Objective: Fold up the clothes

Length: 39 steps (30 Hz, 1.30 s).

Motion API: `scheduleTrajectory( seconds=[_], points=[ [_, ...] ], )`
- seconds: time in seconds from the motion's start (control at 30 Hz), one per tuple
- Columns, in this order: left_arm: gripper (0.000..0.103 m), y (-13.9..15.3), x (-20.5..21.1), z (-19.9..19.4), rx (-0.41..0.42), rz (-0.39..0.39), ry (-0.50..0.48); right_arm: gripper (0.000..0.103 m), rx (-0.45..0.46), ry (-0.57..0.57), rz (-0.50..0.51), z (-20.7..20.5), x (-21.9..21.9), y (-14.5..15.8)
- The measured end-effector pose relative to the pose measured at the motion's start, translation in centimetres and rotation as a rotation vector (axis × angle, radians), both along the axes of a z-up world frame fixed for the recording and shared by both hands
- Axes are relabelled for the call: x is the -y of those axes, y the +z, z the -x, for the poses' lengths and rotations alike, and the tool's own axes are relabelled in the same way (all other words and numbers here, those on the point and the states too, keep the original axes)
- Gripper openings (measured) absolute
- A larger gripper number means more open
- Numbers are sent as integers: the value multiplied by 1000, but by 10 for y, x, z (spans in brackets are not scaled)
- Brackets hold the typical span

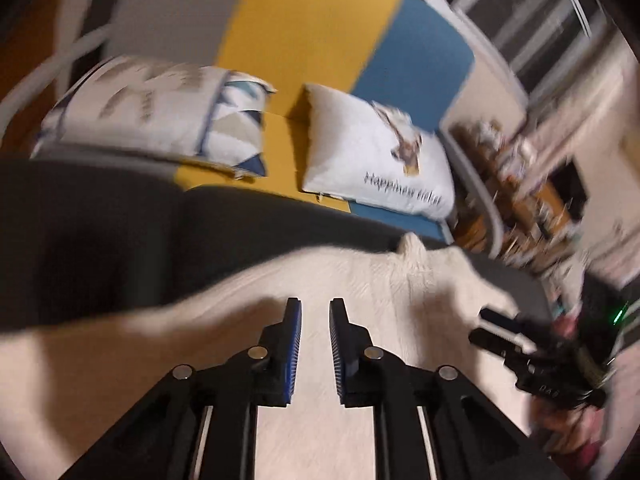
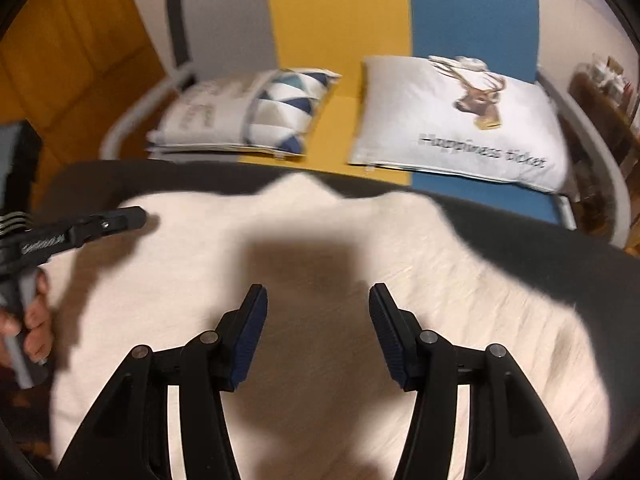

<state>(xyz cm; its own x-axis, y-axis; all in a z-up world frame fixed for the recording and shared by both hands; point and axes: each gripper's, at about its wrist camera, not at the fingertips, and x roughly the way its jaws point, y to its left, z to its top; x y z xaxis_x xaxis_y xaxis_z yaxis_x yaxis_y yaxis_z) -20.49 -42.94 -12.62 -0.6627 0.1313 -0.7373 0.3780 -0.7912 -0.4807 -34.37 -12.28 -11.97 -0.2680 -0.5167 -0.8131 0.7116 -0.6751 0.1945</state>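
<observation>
Cream garment (image 2: 304, 280) spread flat on a dark grey surface (image 2: 560, 264), both grippers above it.

Bare grey shows past the cloth's far and right edges; beyond stand two cushions (image 2: 456, 116) on a yellow-and-blue seat. A small peak at the far edge points towards the cushions; the long axis cannot be told. The right gripper (image 2: 318, 300) has its jaws spread wide and empty; the left gripper (image 1: 316, 312) shows a narrow gap, holding nothing. Only the right view shows a hand (image 2: 36, 324) on the left handle.

Dark grey table (image 2: 560, 264) — cream knitted garment (image 2: 360, 232) spread flat on it.
</observation>
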Motion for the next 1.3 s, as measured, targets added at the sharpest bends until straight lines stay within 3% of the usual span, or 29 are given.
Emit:
scheduleTrajectory(
  seconds=[0.1, 0.27, 0.47, 0.53, 0.63, 0.67, 0.87, 1.0, 1.1, 1.3],
  points=[
    [13, 5, 42, -70, -26, -73, 110, 57, 57, 64, 103, -31, 0, 14],
    [13, 4, 95, -168, 26, -43, 298, 57, 112, 179, 126, -75, 48, 10],
    [13, -17, 153, -252, 107, -29, 512, 57, 64, 240, -8, -116, 114, -7],
    [13, -34, 167, -264, 176, -43, 554, 57, 48, 260, -53, -130, 136, -13],
    [11, -46, 176, -280, 177, -94, 572, 59, 25, 287, -117, -150, 167, -21],
    [11, -45, 177, -287, 155, -115, 579, 59, 34, 279, -114, -151, 166, -20],
    [18, -38, 204, -374, -33, -318, 707, 59, 172, 198, 136, -158, 110, 10],
    [18, -49, 218, -424, -78, -439, 801, 59, 253, 140, 245, -180, 64, 9],
    [19, -56, 220, -436, -104, -500, 818, 59, 284, 103, 273, -197, 36, 6],
    [20, -75, 220, -424, -114, -589, 851, 63, 313, 43, 257, -223, -10, -2]
  ],
)
